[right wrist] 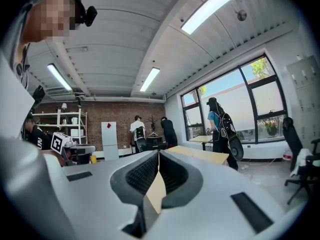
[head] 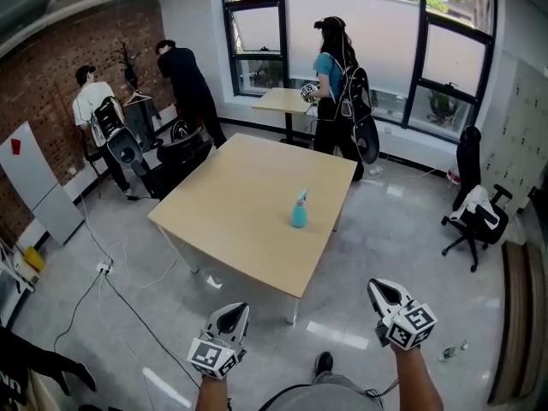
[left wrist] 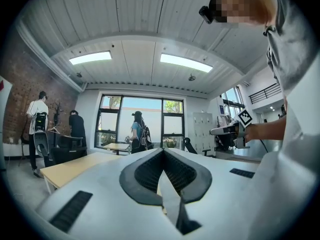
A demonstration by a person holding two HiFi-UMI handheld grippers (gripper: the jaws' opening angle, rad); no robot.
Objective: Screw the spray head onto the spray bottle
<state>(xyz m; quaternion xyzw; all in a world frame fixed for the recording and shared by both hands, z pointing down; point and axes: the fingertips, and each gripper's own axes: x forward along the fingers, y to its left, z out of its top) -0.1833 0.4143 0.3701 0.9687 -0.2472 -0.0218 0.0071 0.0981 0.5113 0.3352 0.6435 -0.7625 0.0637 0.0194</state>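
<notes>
Hanging nearest, left claw [head: 234,312]: low centre of the head view, jaws pressed together with nothing between them.
Right claw [head: 383,288]: lower right of the frame, also closed tight and empty. Both claws are well apart from the worktop.
Claw risk: if either arrives closed, it would probably push the target instead of gripping it, so both need to open first.
Grey tiled floor [head: 377,229]: lies between the person and the worktop. Loose black cables [head: 128,302] trail at lower left and could snag a foot that steps that way.
Light wooden square worktop [head: 231,195]: centre of the frame, near corner toward the person. A knock against its white leg [head: 294,308] could rock whatever stands on top.
Small teal plastic spray bottle [head: 299,216]: upright and alone, toward the right edge of the worktop.
Spray head [head: 301,196]: a pale top seems to sit on the neck, but it is too small to tell whether it is threaded or only resting.
Bottle risk: it looks light and narrow-based, so a sideways nudge may tip it over that right edge. A crooked start could cross-thread the head, and a hard squeeze could dent the body.
Person with a black backpack [head: 338,84]: upper centre, beyond the far corner, and unlikely to interfere.
</notes>
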